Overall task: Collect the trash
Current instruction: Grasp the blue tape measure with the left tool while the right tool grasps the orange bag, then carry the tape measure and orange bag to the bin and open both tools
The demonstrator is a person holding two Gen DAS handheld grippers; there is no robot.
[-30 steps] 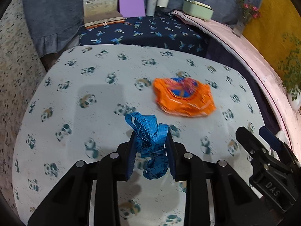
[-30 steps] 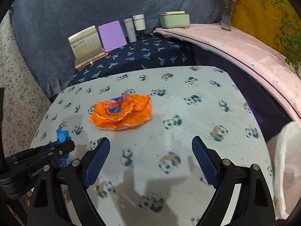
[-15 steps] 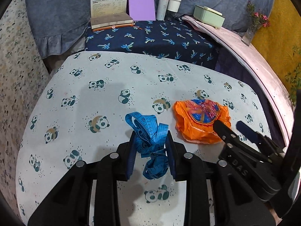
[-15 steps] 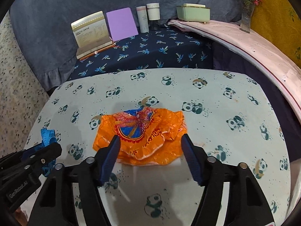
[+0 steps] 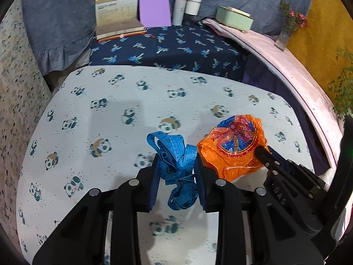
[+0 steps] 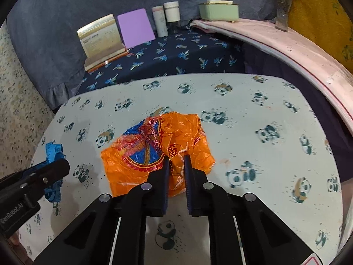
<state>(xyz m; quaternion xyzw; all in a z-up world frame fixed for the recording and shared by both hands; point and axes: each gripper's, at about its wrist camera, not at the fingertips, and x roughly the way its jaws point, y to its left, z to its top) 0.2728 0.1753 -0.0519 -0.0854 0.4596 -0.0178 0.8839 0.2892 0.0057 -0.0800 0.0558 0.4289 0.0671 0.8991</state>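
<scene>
We hold two tools over a desk [image 6: 275,101] draped in a pale cloth printed with pandas. Our right hand-held gripper [image 6: 175,161] has just been closing, and its blue-padded jaws now pinch a fold of the crumpled orange wrapper [image 6: 154,148], which has a blue and red emblem on it and sits near the middle of the cloth; in the left wrist view the same right tool [image 5: 264,152] reaches in from the lower right with its tip on that wrapper [image 5: 233,145]. Our left hand-held gripper [image 5: 176,165] is clamped on a bundle of blue measuring tape [image 5: 174,152], whose loops stick out beyond the jaws and also hang down between them; the wrapper lies just to the right of that bundle. From the right wrist view the left tool [image 6: 53,167] comes in at the lower left edge with the tape [image 6: 53,152] showing around its tip. Behind the desk, on a dark blue cloth with a palm-tree print [image 6: 172,55], stand an open booklet [image 6: 100,37], a purple card [image 6: 135,27], two pale cylindrical containers [image 6: 166,16] and a light green box [image 6: 218,10]. A glass vase of pink flowers [image 6: 282,2] stands on a pink-covered surface at the right.
</scene>
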